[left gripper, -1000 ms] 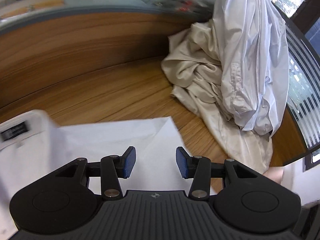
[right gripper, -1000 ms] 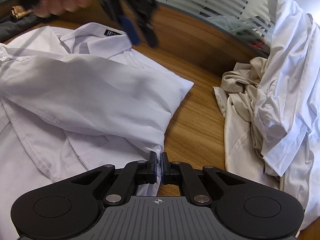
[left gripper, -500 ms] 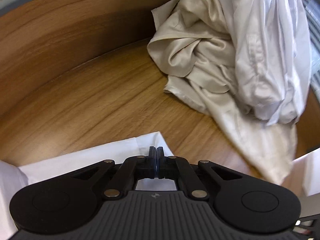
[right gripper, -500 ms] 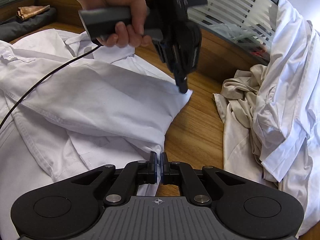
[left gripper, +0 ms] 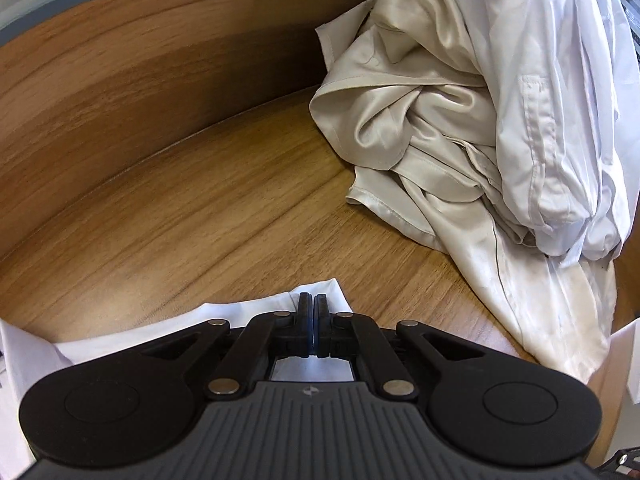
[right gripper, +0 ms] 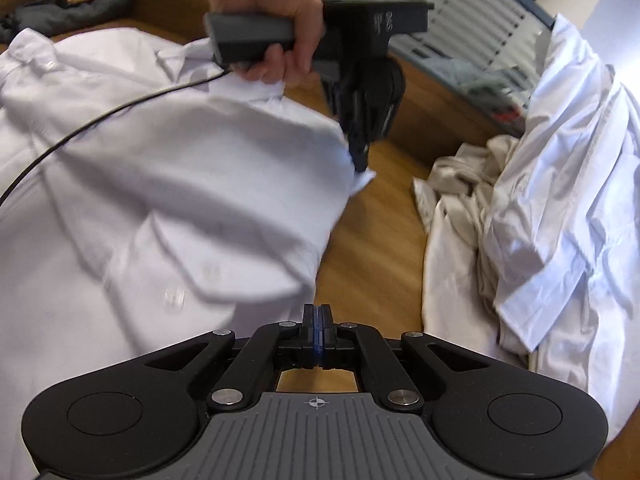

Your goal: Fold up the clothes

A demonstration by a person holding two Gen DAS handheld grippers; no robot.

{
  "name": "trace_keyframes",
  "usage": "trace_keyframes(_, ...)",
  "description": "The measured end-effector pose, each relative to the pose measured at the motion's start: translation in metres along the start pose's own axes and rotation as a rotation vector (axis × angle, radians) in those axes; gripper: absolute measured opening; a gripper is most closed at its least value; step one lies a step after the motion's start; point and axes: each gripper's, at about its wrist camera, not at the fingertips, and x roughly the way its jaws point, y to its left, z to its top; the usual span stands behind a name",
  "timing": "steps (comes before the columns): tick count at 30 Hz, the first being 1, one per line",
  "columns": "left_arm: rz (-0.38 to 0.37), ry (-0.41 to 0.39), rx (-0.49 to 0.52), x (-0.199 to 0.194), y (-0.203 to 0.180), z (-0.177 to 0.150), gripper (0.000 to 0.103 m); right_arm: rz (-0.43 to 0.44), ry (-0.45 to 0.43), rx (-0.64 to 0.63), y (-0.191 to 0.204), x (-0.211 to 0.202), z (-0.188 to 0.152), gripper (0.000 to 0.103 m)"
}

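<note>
We have the white shirt (right gripper: 120, 200) spread on the bench (left gripper: 200, 208), and both grippers hold its right-hand edge. The left gripper (left gripper: 314, 320) has its fingers pressed together on a corner of the cloth; in the right wrist view that corner is lifted clear of the wood, just below the collar end. The right gripper (right gripper: 317, 332) also has its fingers pressed together, low at the shirt's near edge. Whether cloth sits between them we cannot tell, since the hem blurs just where it meets them.

We judge the step in hand to be carrying this side panel over the body of the shirt. To do it well we should move both grippers together at the same height, keep the edge between them taut and straight, and lay it down parallel to the button placket, not letting go until the cloth lies flat. The sleeve lies loosely across the chest and may bunch under the fold, so we should watch for that.

To the right, near the shirt but apart from it, lies a beige garment (left gripper: 400, 128) with another white garment (right gripper: 560, 180) heaped on top. The bare wood between is narrow, so a wide swing could drag them. The cable (right gripper: 100, 120) from the left gripper trails across the shirt and could catch in the fold. A dark bundle (right gripper: 72, 12) lies at the far left, well out of the way.
</note>
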Motion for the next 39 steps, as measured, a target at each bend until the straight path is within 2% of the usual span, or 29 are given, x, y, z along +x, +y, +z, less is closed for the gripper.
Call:
trace_keyframes(5, -0.089, -0.039, -0.055, -0.027, 0.007, -0.001, 0.003, 0.020, -0.027, -0.012, -0.006, -0.011, 0.009, 0.002)
trace_keyframes(6, -0.104, -0.045, -0.045, -0.037, 0.007, -0.003, 0.007, 0.030, -0.033, -0.015, -0.005, -0.010, 0.012, 0.004)
trace_keyframes(7, -0.112, -0.048, -0.026, -0.047, 0.007, -0.006, 0.015, 0.041, -0.039, -0.018, -0.004, -0.008, 0.016, 0.005)
trace_keyframes(10, -0.110, -0.057, 0.052, -0.080, 0.008, -0.020, 0.029, 0.057, -0.056, -0.046, 0.002, -0.001, 0.025, 0.005)
trace_keyframes(12, -0.104, -0.048, 0.086, -0.099, 0.012, -0.034, 0.029, 0.068, -0.056, -0.071, 0.006, 0.005, 0.029, 0.006)
trace_keyframes(15, -0.062, -0.028, 0.118, -0.116, 0.021, -0.060, 0.039, 0.073, -0.044, -0.118, 0.011, 0.014, 0.032, 0.013)
trace_keyframes(18, -0.009, 0.002, 0.113, -0.119, 0.035, -0.082, 0.037, 0.077, -0.035, -0.146, 0.013, 0.020, 0.032, 0.015)
trace_keyframes(21, 0.000, 0.064, 0.070, -0.108, 0.051, -0.093, 0.020, 0.086, -0.020, -0.174, 0.014, 0.024, 0.033, 0.015)
trace_keyframes(25, 0.018, 0.115, 0.024, -0.092, 0.065, -0.099, 0.020, 0.107, -0.006, -0.212, 0.016, 0.031, 0.035, 0.017)
trace_keyframes(30, 0.017, 0.105, -0.046, -0.087, 0.072, -0.093, 0.019, 0.119, 0.006, -0.227, 0.016, 0.038, 0.039, 0.016)
trace_keyframes(32, 0.045, 0.106, -0.042, -0.087, 0.070, -0.091, 0.011, 0.124, 0.008, -0.221, 0.015, 0.040, 0.039, 0.009)
trace_keyframes(33, 0.063, 0.107, -0.037, -0.086, 0.069, -0.090, 0.002, 0.122, 0.002, -0.214, 0.014, 0.038, 0.038, 0.007)
trace_keyframes(39, 0.073, 0.104, 0.031, -0.087, 0.066, -0.091, 0.002, 0.084, -0.069, -0.215, 0.007, 0.015, 0.019, 0.004)
